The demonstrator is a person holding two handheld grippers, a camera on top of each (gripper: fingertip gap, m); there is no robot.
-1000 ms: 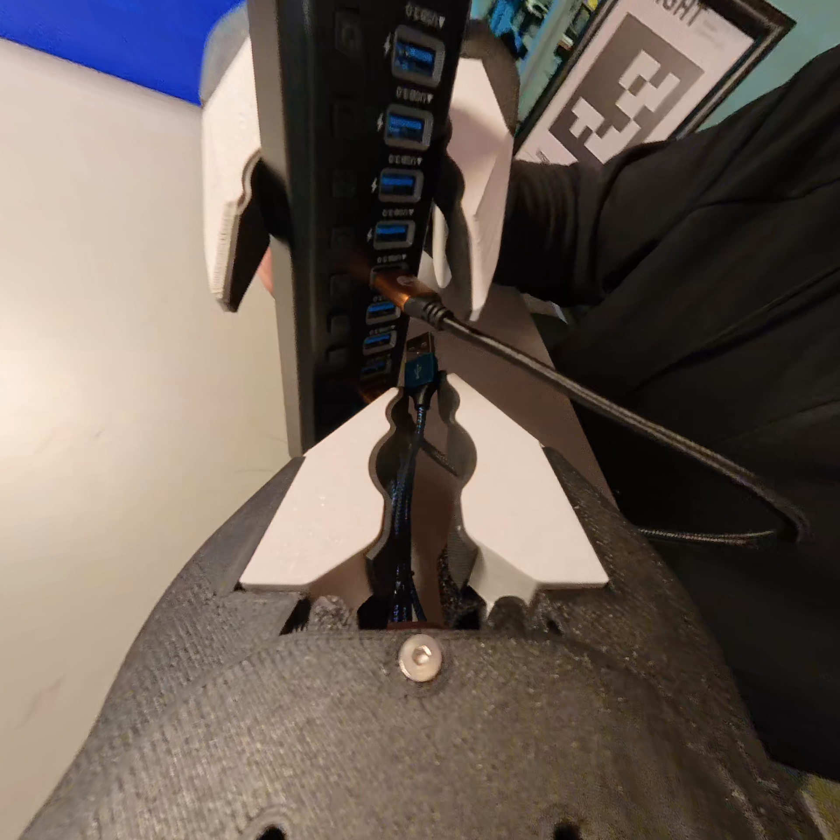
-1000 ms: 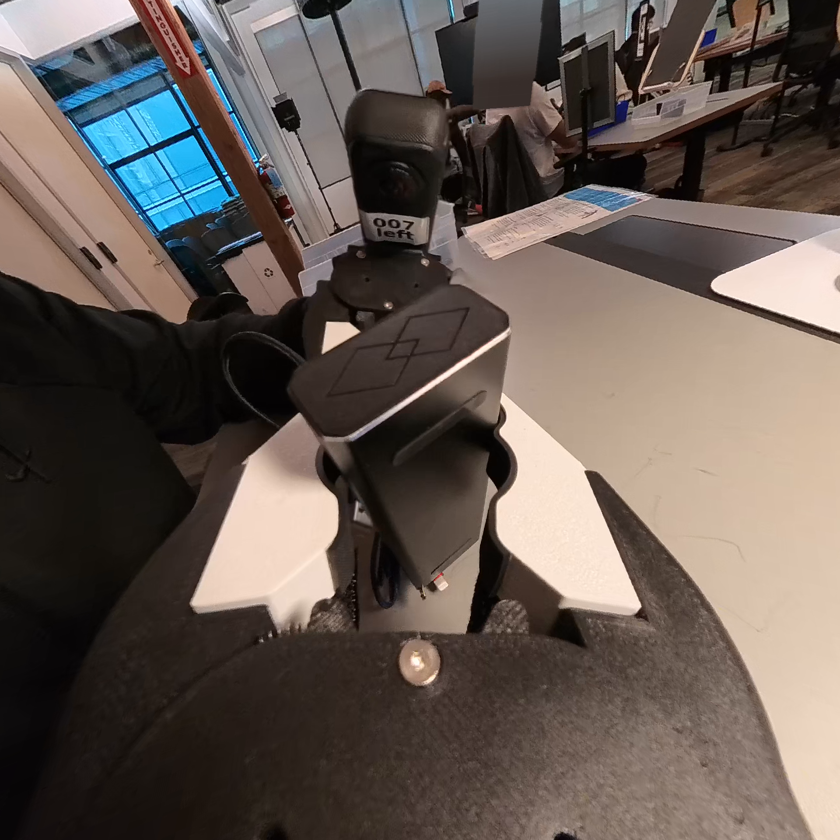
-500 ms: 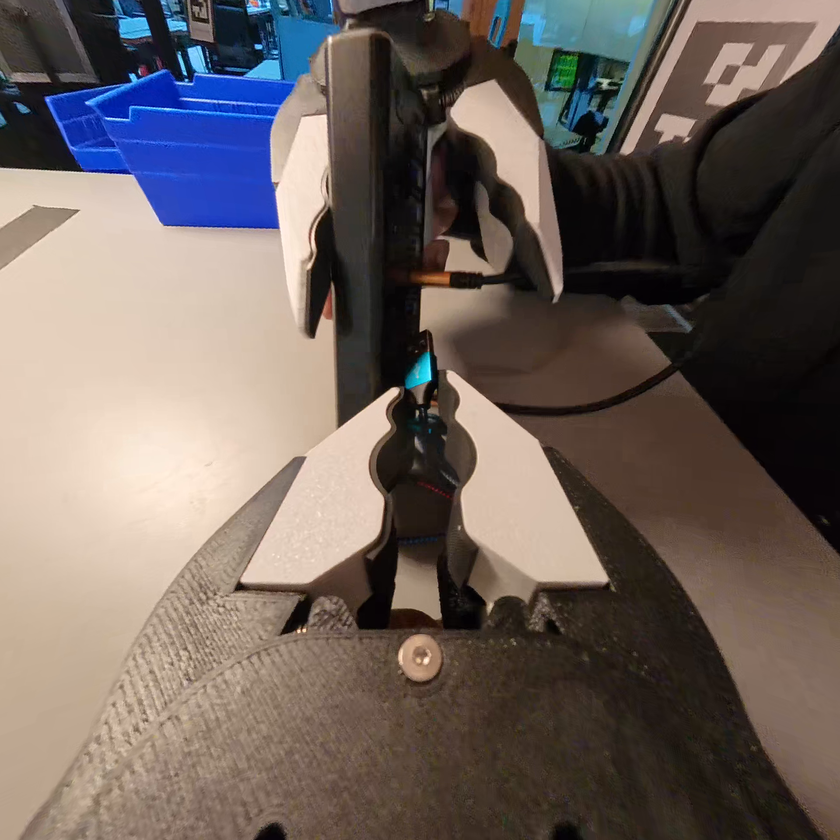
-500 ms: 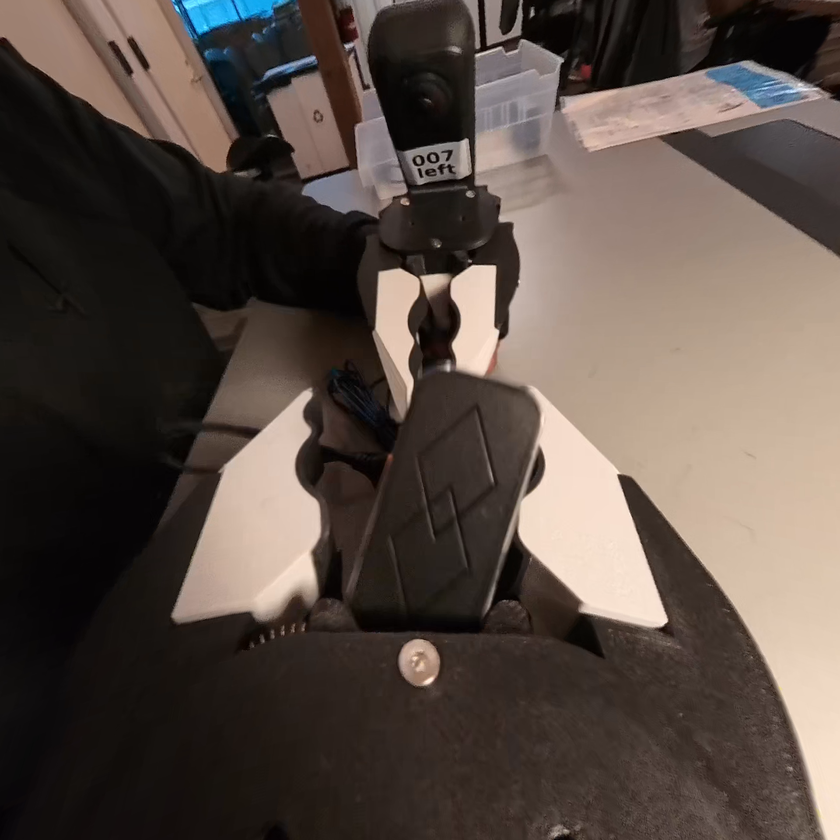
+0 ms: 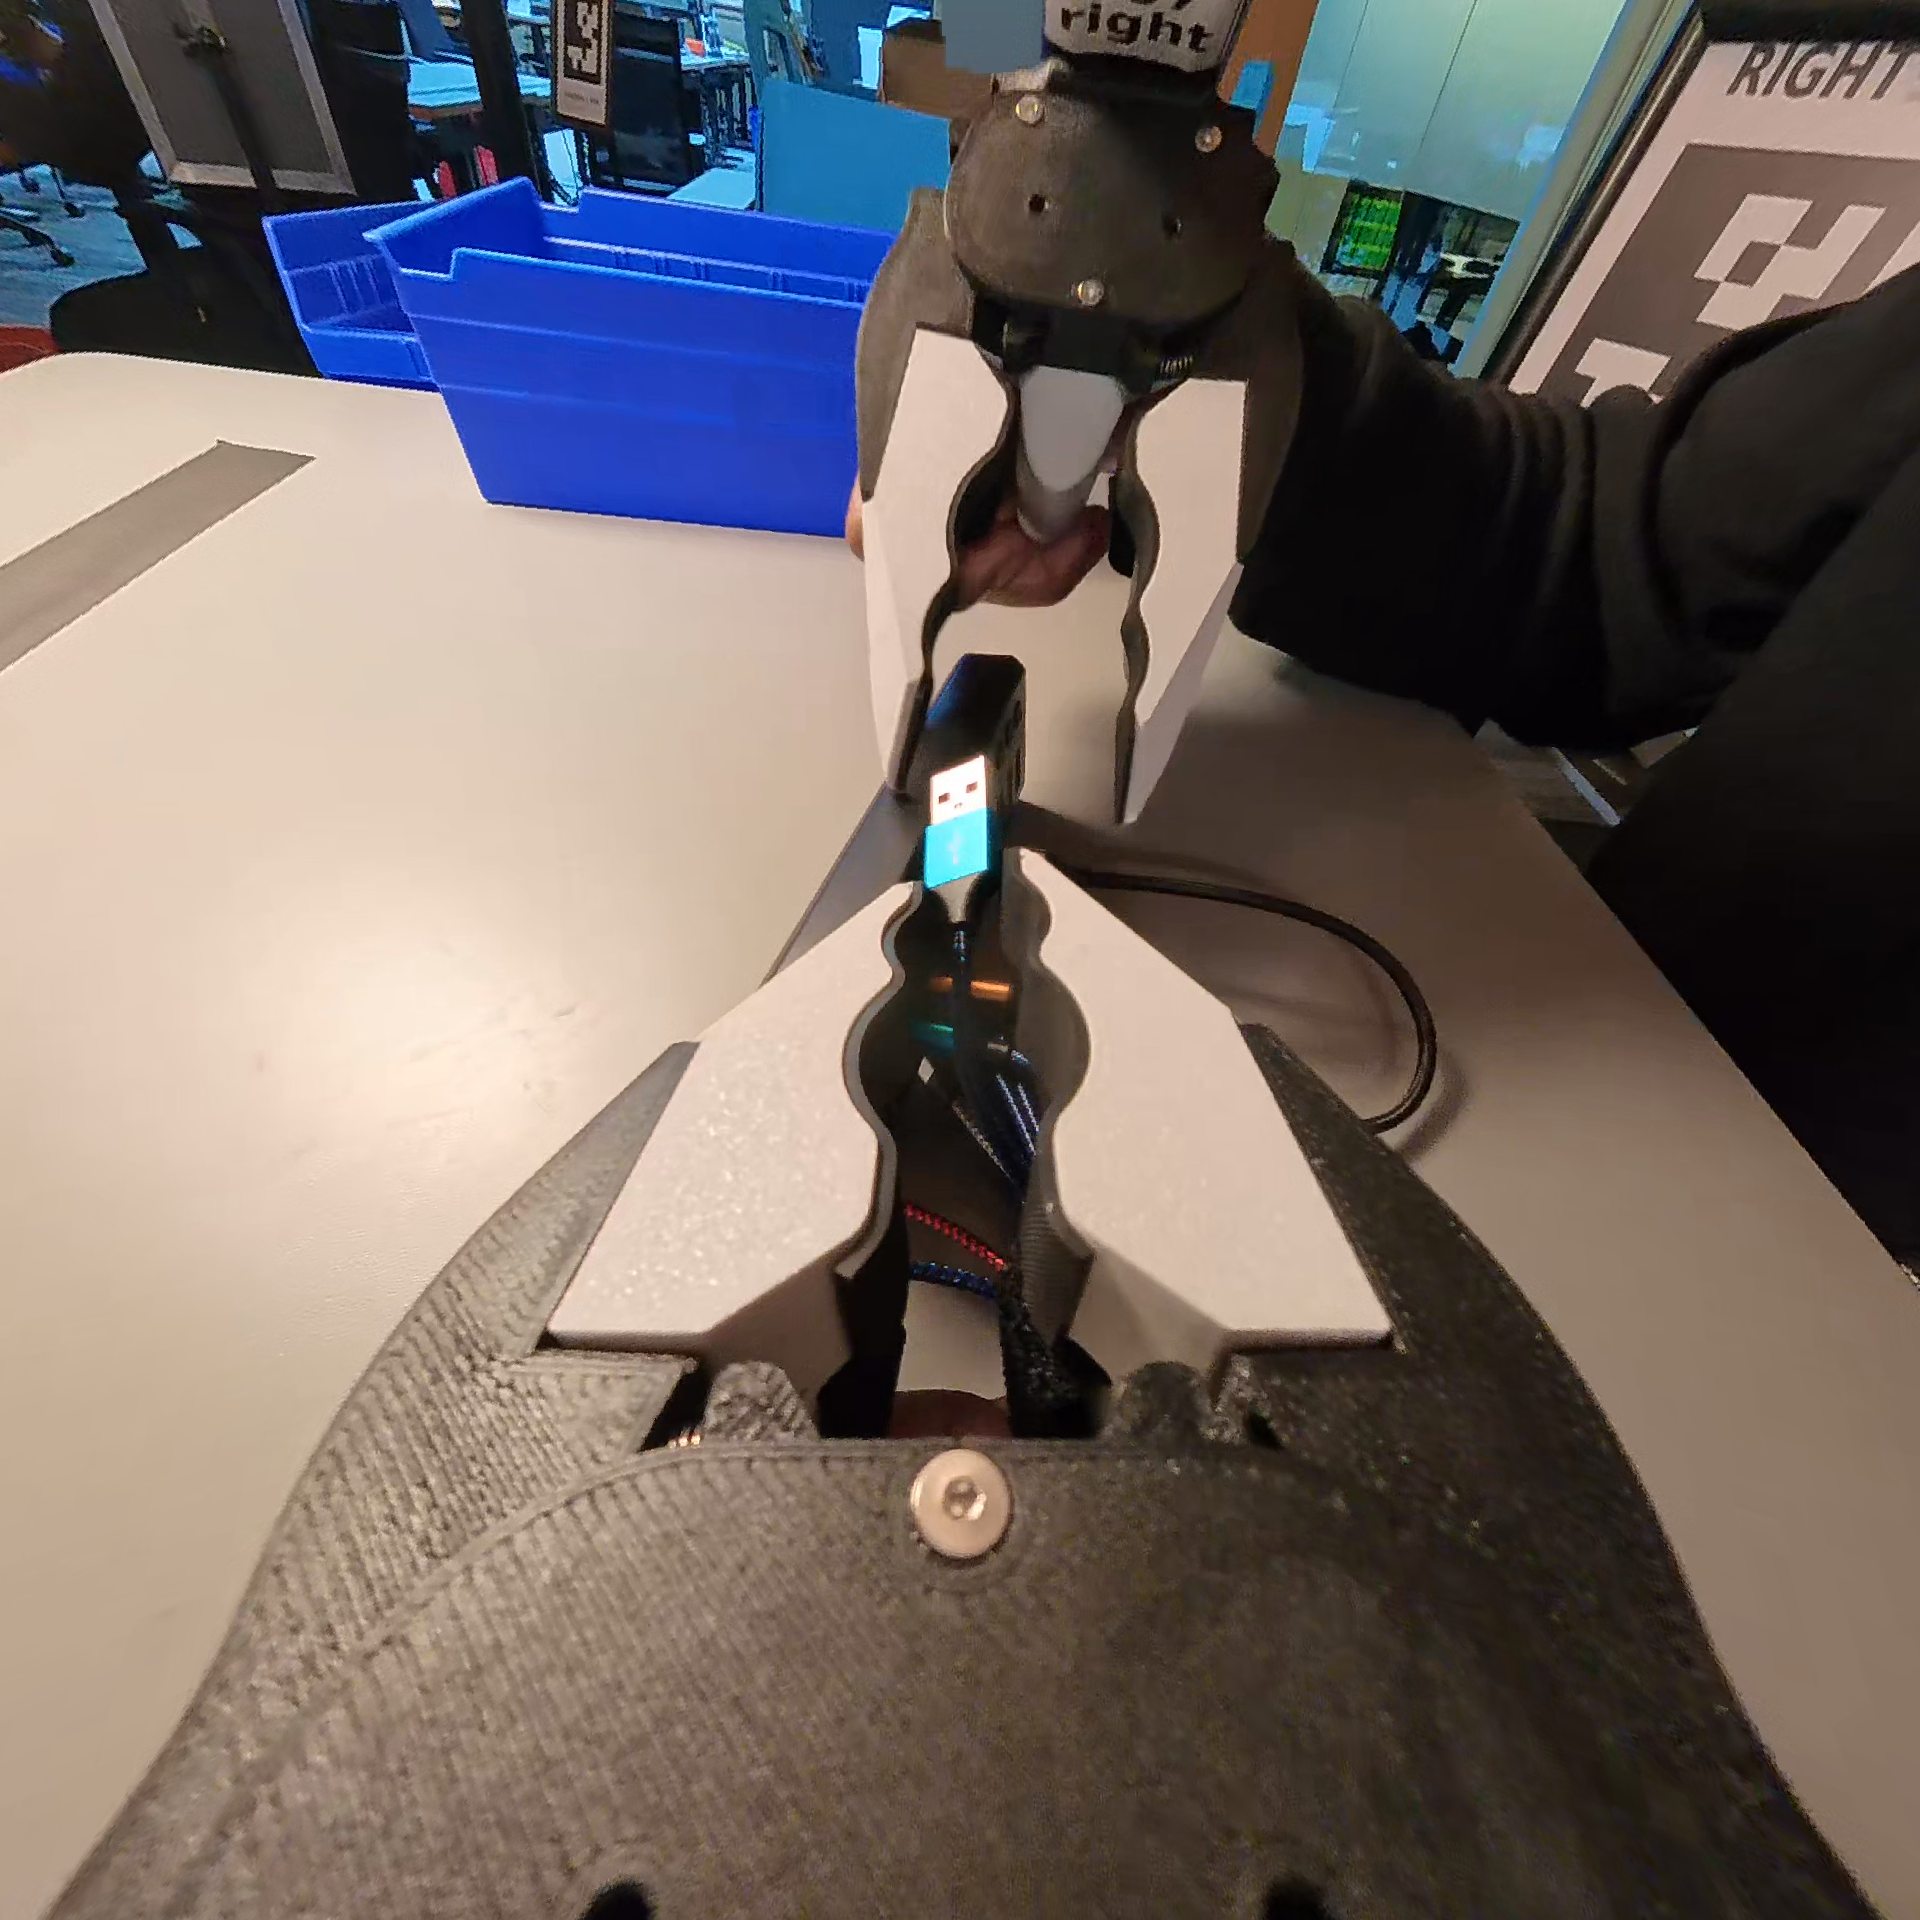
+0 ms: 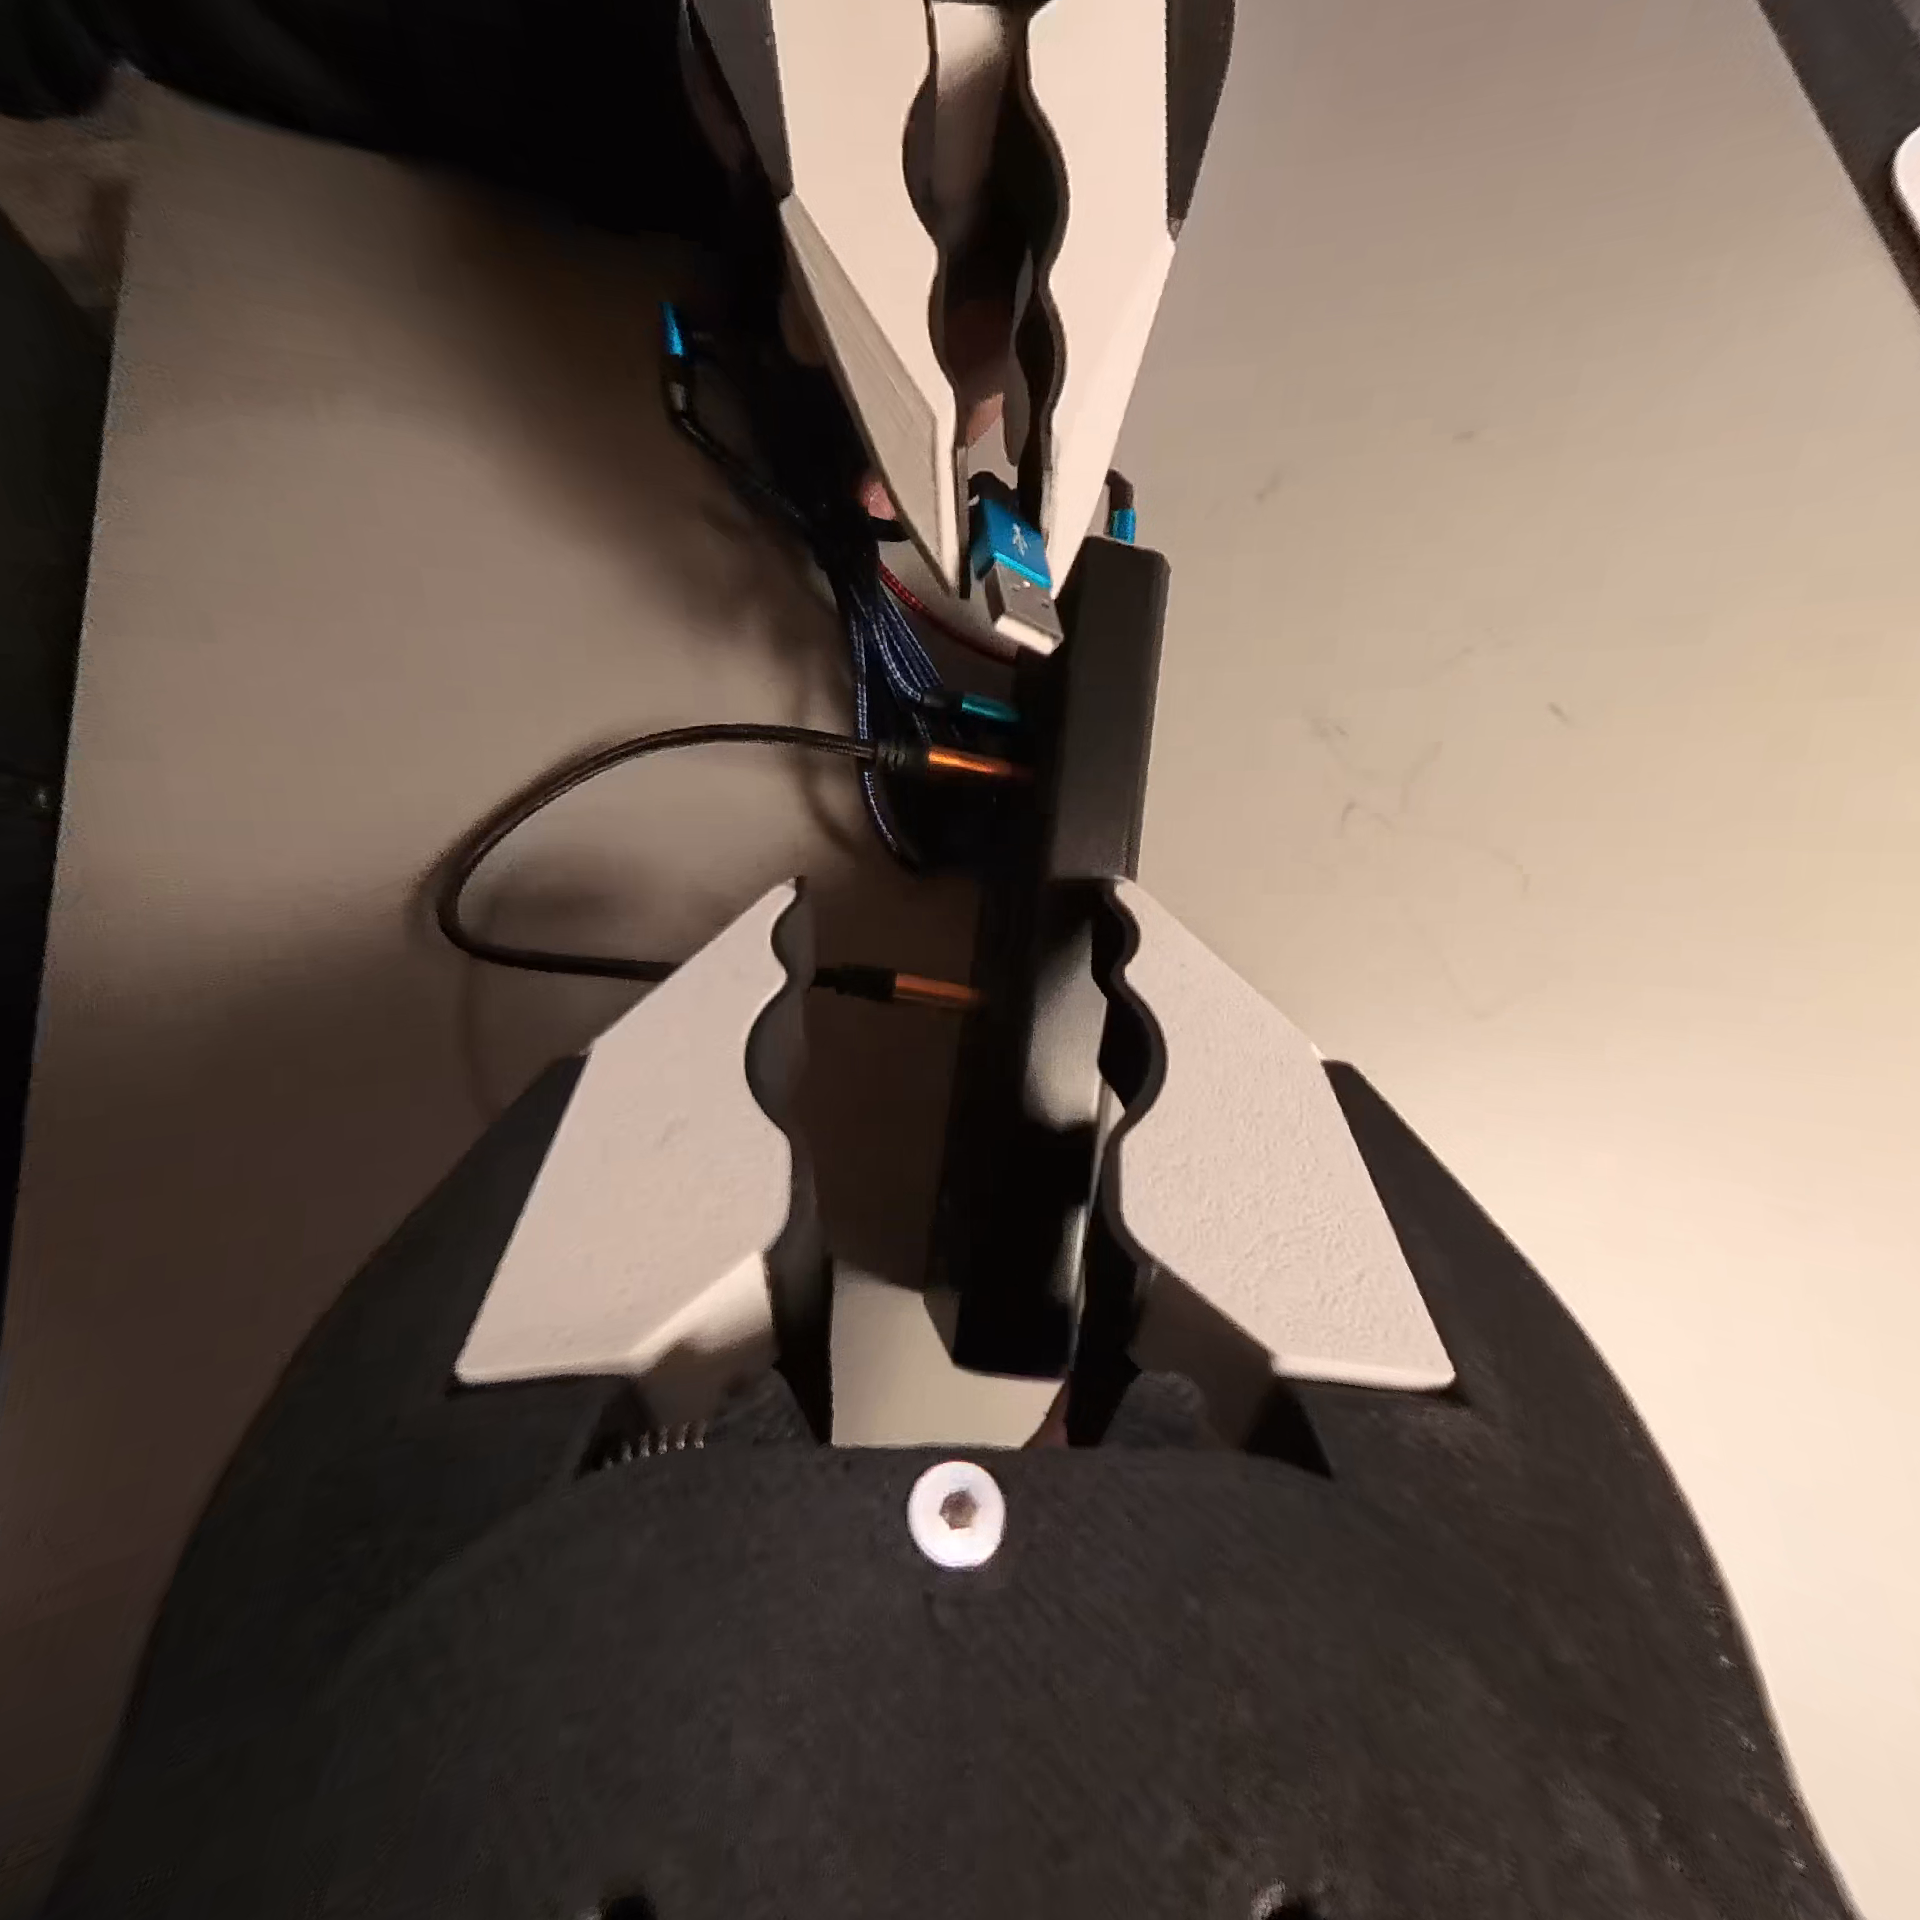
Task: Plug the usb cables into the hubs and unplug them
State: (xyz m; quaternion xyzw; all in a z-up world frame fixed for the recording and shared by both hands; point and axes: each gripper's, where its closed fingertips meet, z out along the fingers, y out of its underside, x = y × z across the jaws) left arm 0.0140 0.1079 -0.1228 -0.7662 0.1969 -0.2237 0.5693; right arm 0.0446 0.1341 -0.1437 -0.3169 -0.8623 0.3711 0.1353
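The left gripper (image 5: pixel 961 883) is clamped on a blue plug (image 5: pixel 958 850), whose metal tip juts out past the fingertips toward twelve o'clock; in the right wrist view that tip (image 6: pixel 1023 613) sits at the near corner of the hub (image 6: pixel 1091 748), and whether it touches or has entered a port cannot be told. The hub is a long black bar lying on edge on the pale table (image 5: pixel 364 831); in the left wrist view only its end (image 5: pixel 971 717) shows, just beyond the plug. The right gripper (image 6: pixel 951 904) stands open around the hub's near half; its right finger (image 6: pixel 1195 1091) lies against the hub's side, while its left finger (image 6: pixel 675 1122) is apart from it. Two orange plugs are seated in the hub's left face, one (image 6: pixel 971 767) at about twelve o'clock from the gripper tips, the other (image 6: pixel 935 989) between the fingers; a black cable (image 6: pixel 540 831) loops away at nine o'clock. A teal plug (image 6: pixel 982 710) sits in the hub just above the upper orange one; a bundle of blue braided cables (image 6: pixel 883 665) and a red one crowd the table there. Another blue plug (image 6: pixel 675 343) lies loose at eleven o'clock. In the left wrist view two blue bins (image 5: pixel 644 353) stand well apart at eleven o'clock; a black sleeve (image 5: pixel 1558 499) fills two o'clock, before a framed black-and-white marker board (image 5: pixel 1787 208).
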